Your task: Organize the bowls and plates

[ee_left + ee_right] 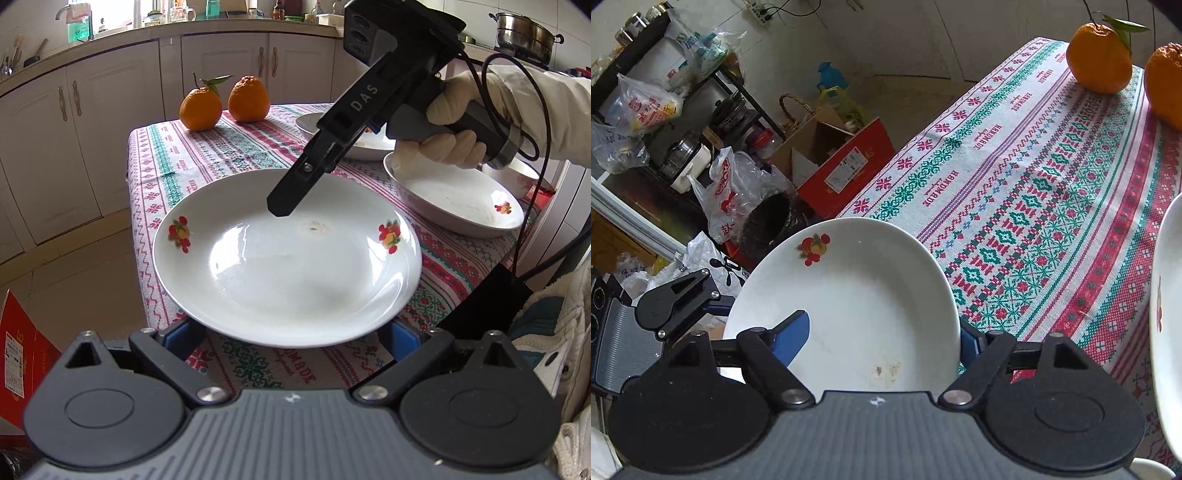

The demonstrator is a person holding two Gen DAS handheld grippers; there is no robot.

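Currently I see the tablecloth-covered table [229, 155] carrying the white fruit-print plate [288, 266] at its near-left edge. My left gripper [291, 332] stands wide under the plate's near rim; my right gripper [882, 339] straddles the far rim, grip uncertain.

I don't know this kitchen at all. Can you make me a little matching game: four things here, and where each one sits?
Things:
1. oranges
2. steel pot
3. red box
4. plate with fruit pictures

Places:
A. on the floor
B. at the near edge of the table
C. at the table's far end
D. in the background, off the table

Pairs: 1-C, 2-D, 3-A, 4-B
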